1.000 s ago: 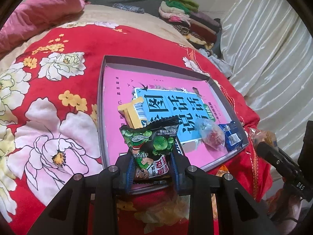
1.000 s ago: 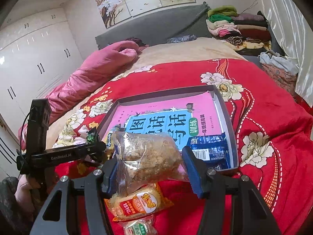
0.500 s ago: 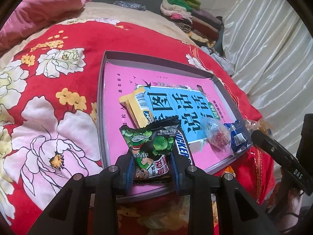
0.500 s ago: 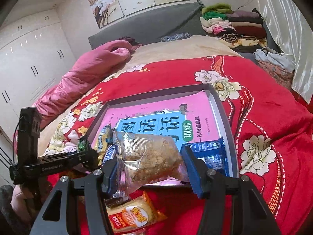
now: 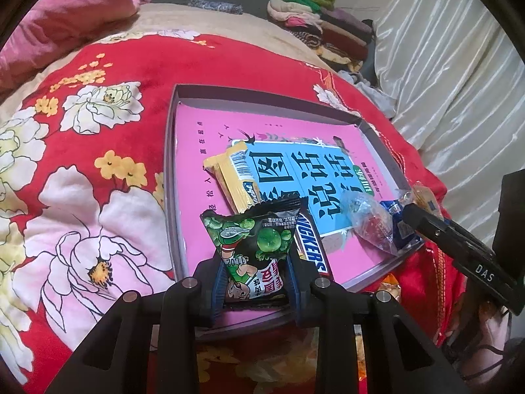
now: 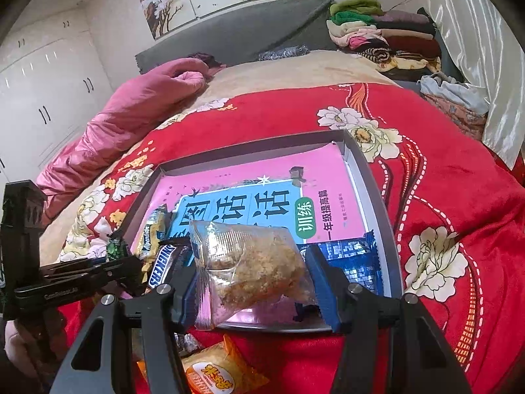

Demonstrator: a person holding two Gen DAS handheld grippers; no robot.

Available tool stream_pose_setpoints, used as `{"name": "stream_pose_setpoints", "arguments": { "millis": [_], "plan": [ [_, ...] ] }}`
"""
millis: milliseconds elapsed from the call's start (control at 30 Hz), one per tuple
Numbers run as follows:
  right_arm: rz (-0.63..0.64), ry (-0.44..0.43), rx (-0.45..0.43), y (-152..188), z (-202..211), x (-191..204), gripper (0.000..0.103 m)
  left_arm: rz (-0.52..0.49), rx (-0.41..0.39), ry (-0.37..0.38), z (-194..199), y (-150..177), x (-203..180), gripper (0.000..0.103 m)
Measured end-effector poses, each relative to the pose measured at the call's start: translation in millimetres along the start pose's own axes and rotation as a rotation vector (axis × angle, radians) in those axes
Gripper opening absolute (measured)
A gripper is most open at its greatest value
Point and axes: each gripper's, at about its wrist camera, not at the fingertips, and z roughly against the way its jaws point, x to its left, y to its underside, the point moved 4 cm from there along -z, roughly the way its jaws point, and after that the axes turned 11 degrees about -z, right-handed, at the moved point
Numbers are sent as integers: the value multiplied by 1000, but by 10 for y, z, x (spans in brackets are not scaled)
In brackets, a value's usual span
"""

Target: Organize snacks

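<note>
My left gripper point(image 5: 256, 282) is shut on a green pea snack packet point(image 5: 252, 239), held upright over the near left corner of the grey tray point(image 5: 169, 164). My right gripper point(image 6: 254, 279) is shut on a clear packet of brown crumbly cake point(image 6: 252, 256) above the tray's near edge point(image 6: 384, 216). A pink and blue book point(image 5: 295, 131) lines the tray. On it lie a yellow bar point(image 5: 233, 177), a Snickers bar point(image 5: 313, 246), a clear packet with red filling point(image 5: 370, 223) and a blue packet point(image 6: 354, 259).
The tray rests on a red flowered blanket point(image 5: 82, 131) on a bed. An orange snack packet point(image 6: 216, 371) lies on the blanket in front of the tray. A pink quilt point(image 6: 137, 111), folded clothes point(image 6: 377, 32) and a white curtain point(image 5: 459, 82) border the bed.
My right gripper has carried the clear packet forward and down, closer over the tray's near edge. The left gripper has kept its place with the green packet.
</note>
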Motion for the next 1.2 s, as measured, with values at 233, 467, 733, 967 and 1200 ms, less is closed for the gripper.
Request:
{"name": "stream_pose_setpoints", "arguments": {
  "millis": [233, 467, 733, 967, 1200],
  "plan": [
    [10, 31, 4, -3, -46, -9, 59, -4, 0, -16, 11, 0, 9, 32],
    [17, 49, 14, 14, -72, -20, 59, 0, -1, -34, 28, -5, 49, 32],
    [-3, 65, 13, 14, -82, -64, 60, 2, -1, -33, 40, -7, 71, 32],
    [-21, 63, 18, 10, -90, -93, 60, -6, 0, -29, 49, -4, 60, 33],
    [-18, 62, 20, 18, -87, -72, 61, -19, 6, -21, 34, 4, 2, 33]
  ]
}}
